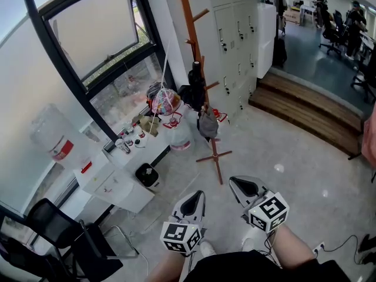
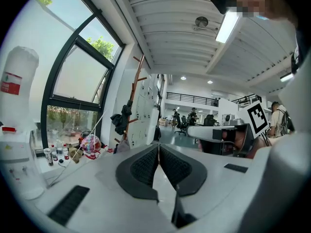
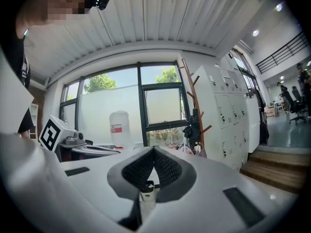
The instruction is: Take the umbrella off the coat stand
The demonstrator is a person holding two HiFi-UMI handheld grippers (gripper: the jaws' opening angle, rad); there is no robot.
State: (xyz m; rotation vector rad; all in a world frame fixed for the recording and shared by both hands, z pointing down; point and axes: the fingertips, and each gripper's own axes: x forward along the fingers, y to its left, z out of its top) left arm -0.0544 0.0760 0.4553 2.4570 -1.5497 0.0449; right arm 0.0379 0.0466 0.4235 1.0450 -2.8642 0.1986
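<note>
Grippers are nearest, low in the head view: the left gripper and the right gripper both have their jaws pressed together and hold nothing. Further on the tiled floor stands the wooden coat stand, well apart from both. The black folded umbrella hangs upright on it, above a grey bag. White lockers are behind.

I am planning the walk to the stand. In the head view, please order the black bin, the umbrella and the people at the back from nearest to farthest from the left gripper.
1. Black bin, close, left of the left gripper.
2. Umbrella, ahead on the stand.
3. People, far back on the right.
</note>
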